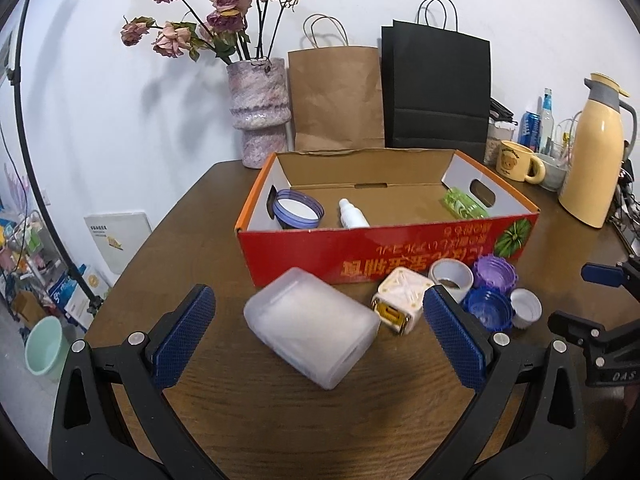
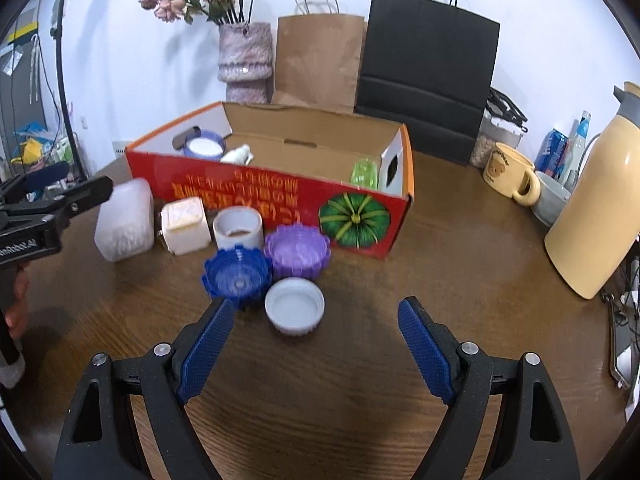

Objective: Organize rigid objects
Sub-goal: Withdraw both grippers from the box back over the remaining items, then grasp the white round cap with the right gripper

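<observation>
The left tongs [image 1: 318, 320] are spread wide with the frosted plastic box [image 1: 312, 330] lying between the pads at the centre of the left view, not yet touched. It lies skewed to the tongs, so a squeeze from here would likely catch it corner to corner and twist it out, or shove it into the white cube [image 1: 400, 304] just beside it on the right. The right pad already sits close to that cube and the cluster of caps, so it could nudge them across the worktop [image 1: 240, 420]. The box looks smooth, rounded at the edges and cloudy, probably slippery under the pads.

The right tongs [image 2: 316, 320] are also spread and hold nothing, with the white cap [image 2: 295, 306] near their left pad at lower centre. The red cardboard box [image 2: 280, 200] stands behind, already holding a few things.
</observation>
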`<state>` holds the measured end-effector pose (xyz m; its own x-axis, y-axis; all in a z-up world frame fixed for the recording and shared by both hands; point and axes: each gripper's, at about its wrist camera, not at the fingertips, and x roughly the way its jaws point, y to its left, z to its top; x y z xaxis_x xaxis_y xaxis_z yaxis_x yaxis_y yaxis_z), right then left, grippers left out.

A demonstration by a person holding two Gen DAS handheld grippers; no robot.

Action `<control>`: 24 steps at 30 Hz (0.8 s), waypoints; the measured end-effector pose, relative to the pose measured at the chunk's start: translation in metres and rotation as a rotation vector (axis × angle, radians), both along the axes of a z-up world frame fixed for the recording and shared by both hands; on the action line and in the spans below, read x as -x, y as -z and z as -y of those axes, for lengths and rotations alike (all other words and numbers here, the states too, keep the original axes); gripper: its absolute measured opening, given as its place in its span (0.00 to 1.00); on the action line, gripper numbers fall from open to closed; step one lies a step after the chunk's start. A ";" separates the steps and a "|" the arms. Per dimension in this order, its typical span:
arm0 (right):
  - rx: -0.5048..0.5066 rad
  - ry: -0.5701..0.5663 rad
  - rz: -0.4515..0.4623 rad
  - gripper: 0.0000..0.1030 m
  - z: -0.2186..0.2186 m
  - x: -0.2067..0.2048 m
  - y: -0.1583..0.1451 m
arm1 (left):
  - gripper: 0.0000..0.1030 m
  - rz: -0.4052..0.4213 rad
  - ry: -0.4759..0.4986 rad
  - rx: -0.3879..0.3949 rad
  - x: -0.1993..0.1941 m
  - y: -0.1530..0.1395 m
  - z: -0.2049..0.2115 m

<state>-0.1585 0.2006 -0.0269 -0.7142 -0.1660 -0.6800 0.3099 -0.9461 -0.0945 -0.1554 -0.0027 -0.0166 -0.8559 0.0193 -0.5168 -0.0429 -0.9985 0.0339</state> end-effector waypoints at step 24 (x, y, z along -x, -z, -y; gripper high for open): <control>-0.072 0.002 0.107 0.86 0.005 0.024 0.032 | 1.00 0.065 0.004 -0.063 -0.004 0.020 0.029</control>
<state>-0.1826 0.1953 -0.0593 -0.6368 -0.1124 -0.7628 0.3201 -0.9386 -0.1289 -0.1517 -0.0314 -0.0368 -0.8204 0.0570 -0.5690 -0.0469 -0.9984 -0.0323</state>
